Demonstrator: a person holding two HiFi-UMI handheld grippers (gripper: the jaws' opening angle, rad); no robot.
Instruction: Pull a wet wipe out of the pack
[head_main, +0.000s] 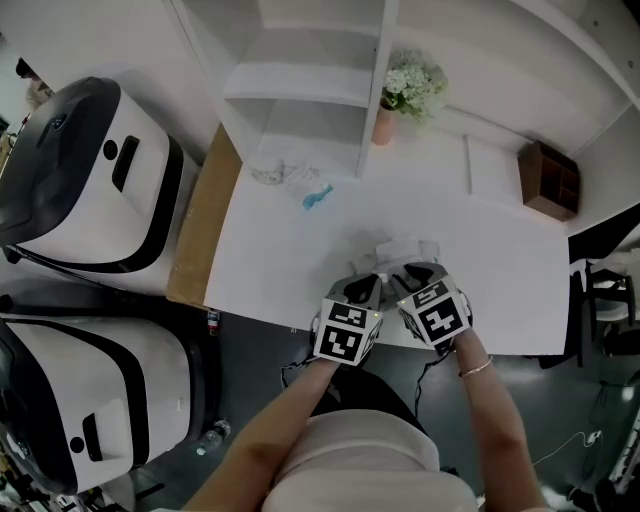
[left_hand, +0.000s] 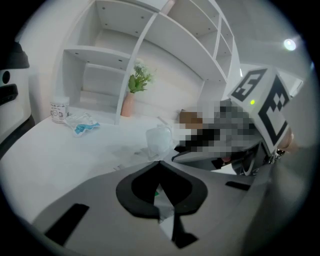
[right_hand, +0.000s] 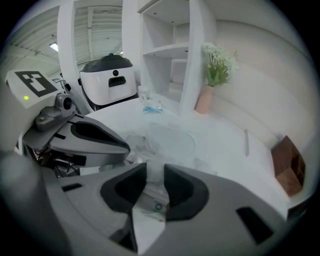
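The person leans over the near edge of the white counter (head_main: 500, 240) with both tools brought close together over the pack of wet wipes (head_main: 405, 248), which lies close to that near edge, about midway along it. The left tool (left_hand: 160, 164) has its jaws closed tip to tip, low down against the pack; a bit of white film with green print shows through the slit behind the tips, though I can't say whether any of it is pinched. The right tool (right_hand: 155, 172) angles down beside it, jaws only a narrow gap apart, and a tuft of white wet wipe (right_hand: 152, 182) stands in that gap; the pads don't look to be pressing on it. Just beyond the right tool's tips the pack's clear round flap (right_hand: 170, 140) is folded back and lies open. The marker cubes of the two tools sit almost touching over the counter's edge. Farther back, a crumpled clear wrapper with a blue patch (head_main: 316, 196) lies near a small jar (left_hand: 59, 110) at the foot of the white shelf unit (head_main: 310, 90), and a pink vase (head_main: 383, 125) of pale flowers stands against its upright. A brown wooden box (head_main: 550, 180) sits at the far right of the counter, well apart from the pack.
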